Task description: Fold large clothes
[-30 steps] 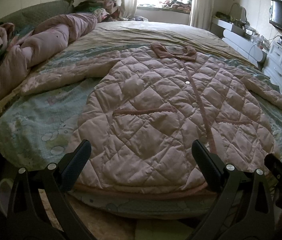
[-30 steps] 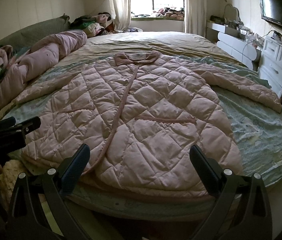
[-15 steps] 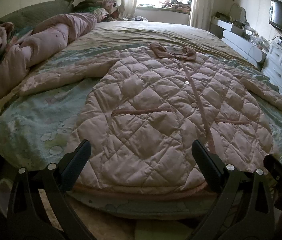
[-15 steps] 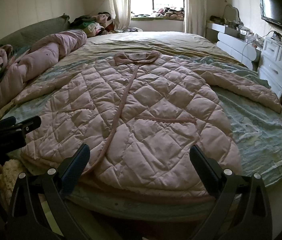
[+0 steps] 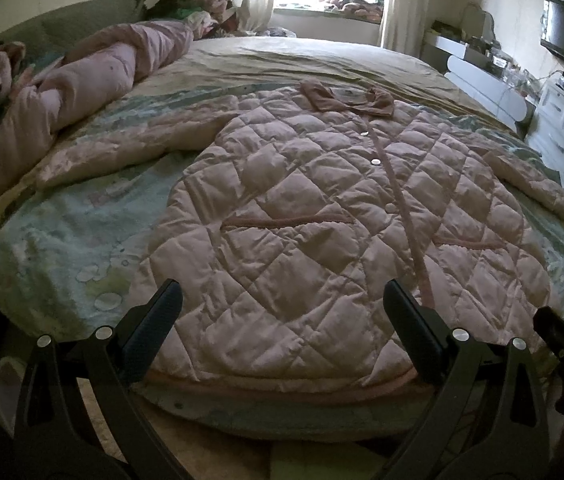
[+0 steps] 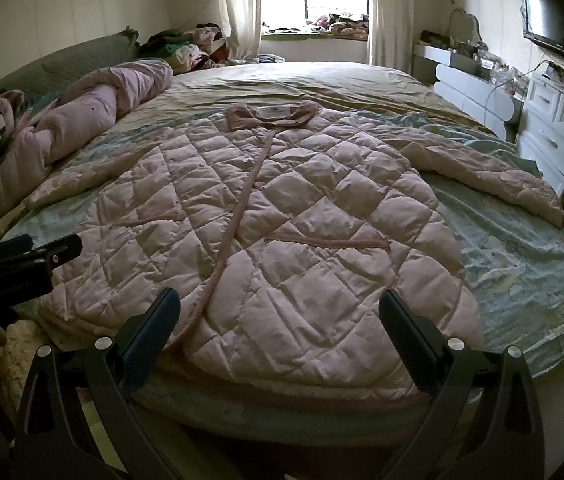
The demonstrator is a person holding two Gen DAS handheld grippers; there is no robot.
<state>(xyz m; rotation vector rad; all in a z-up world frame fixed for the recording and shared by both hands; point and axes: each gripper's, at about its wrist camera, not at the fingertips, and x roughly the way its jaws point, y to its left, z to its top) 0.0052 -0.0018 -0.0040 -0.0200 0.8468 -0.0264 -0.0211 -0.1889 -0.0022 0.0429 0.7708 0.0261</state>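
- Left wrist view: the left gripper is held low at the foot of the bed, pointing forward along it, fingers spread wide and released, nothing between them.
- The quilted pink coat lies flat and face up just ahead of the fingers, its hem nearest the gripper and its collar at the far end; the button placket runs ahead and right of centre.
- One sleeve stretches ahead to the left, the other ahead to the right.
- A rolled pink duvet lies far ahead on the left.
- Right wrist view: the right gripper takes the same low, level pose at the bed's foot, fingers wide apart and empty.
- The coat spreads directly ahead, hem just beyond the fingertips, the placket running ahead-left of centre.
- The left gripper shows at the left edge, beside the hem.
- A window stands far ahead.
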